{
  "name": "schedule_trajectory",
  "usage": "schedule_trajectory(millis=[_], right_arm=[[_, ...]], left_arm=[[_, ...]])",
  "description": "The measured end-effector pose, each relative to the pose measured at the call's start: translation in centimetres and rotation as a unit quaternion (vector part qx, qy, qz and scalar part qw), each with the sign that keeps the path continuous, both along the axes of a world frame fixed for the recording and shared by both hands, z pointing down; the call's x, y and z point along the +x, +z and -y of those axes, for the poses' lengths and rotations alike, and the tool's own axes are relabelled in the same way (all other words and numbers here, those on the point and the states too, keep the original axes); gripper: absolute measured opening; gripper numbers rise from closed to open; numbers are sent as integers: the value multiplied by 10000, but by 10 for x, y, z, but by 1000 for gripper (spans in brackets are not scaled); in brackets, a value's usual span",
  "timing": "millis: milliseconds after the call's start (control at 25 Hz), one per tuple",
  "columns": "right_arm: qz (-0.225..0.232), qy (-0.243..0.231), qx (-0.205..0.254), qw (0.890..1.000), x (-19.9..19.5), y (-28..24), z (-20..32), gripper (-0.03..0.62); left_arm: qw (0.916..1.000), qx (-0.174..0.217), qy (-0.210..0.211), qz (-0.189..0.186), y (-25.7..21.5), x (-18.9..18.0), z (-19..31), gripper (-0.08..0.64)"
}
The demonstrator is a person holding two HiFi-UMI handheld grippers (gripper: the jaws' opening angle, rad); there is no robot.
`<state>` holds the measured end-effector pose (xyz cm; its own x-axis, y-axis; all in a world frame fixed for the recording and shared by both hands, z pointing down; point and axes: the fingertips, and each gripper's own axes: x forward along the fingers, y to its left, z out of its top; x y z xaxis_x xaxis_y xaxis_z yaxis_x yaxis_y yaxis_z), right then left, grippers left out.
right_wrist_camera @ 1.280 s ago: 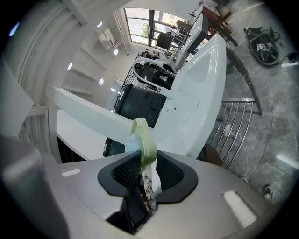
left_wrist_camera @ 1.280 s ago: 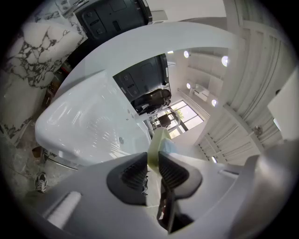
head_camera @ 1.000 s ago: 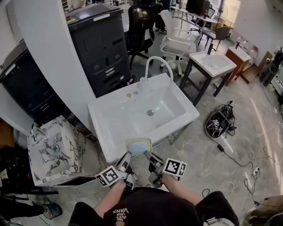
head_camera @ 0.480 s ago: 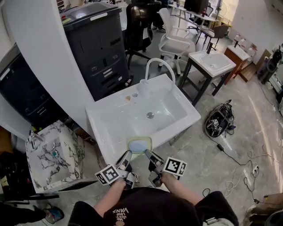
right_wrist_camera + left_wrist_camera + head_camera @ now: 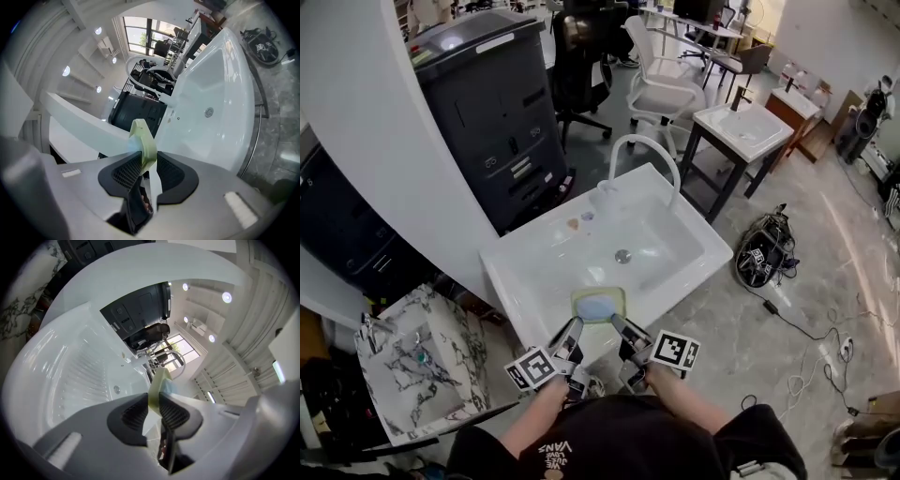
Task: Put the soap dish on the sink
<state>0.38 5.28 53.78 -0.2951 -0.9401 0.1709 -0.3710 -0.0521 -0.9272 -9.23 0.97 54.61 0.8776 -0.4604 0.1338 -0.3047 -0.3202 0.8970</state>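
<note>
**Soap dish (image 5: 598,306) held at the sink's (image 5: 534,267) front edge**

The left tongs (image 5: 575,325) are clenched on the left rim of the pale green dish, and the right tongs (image 5: 617,324) on its right rim. The dish hangs roughly level over the white basin's near edge.

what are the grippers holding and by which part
The soap dish, held by both: left gripper pinches its near-left rim, right gripper its near-right rim.
</note>
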Motion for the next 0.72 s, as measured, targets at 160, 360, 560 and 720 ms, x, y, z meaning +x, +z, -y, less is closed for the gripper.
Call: schedule_trajectory(millis=[160, 360, 560, 720], right_arm=[[38, 99, -84, 9999, 4, 0, 15, 103], [-6, -34, -15, 10000, 16, 3, 36, 101], [-17, -349, -44, 9994, 33, 6, 67, 101], [-70, -697, -123, 9975, 43, 9, 91, 101]], left_arm=[[10000, -12, 66, -16, 0, 5, 17, 126], [10000, -24, -5, 9, 4, 16, 35, 126], [9996, -10, -281, 28, 8, 31, 60, 126], [9982, -102, -587, 6, 12, 39, 76, 126]])
